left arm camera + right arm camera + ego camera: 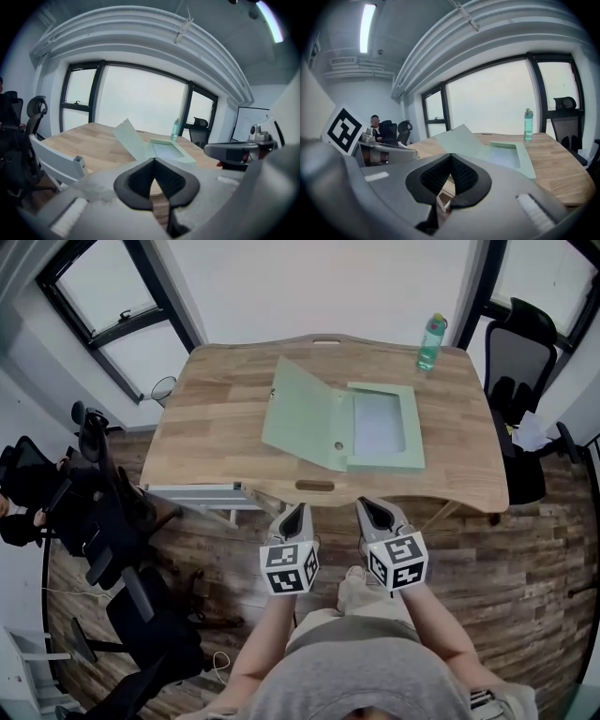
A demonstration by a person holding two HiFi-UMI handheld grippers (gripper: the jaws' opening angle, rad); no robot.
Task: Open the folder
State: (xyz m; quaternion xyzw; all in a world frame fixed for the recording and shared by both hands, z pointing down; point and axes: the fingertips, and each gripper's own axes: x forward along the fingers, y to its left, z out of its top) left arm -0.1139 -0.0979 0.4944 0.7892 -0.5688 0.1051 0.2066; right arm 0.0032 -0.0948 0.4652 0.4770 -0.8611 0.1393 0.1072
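Note:
A pale green box folder [384, 427] lies open in the middle of the wooden table [216, 427]. Its lid [300, 418] stands tilted up to the left and a pale sheet shows inside the tray. The folder also shows ahead in the left gripper view [164, 147] and in the right gripper view [506, 154]. My left gripper [298, 512] [153, 160] and right gripper [367, 507] [450, 155] hover side by side off the table's near edge, close to the person's body. Both are shut with nothing between the jaws, and neither touches the folder.
A green bottle [431, 343] stands at the table's far right corner. A white chair [197, 495] sits under the table's near left edge. Black office chairs [520, 352] stand to the right and left, and a person [19, 512] sits at far left.

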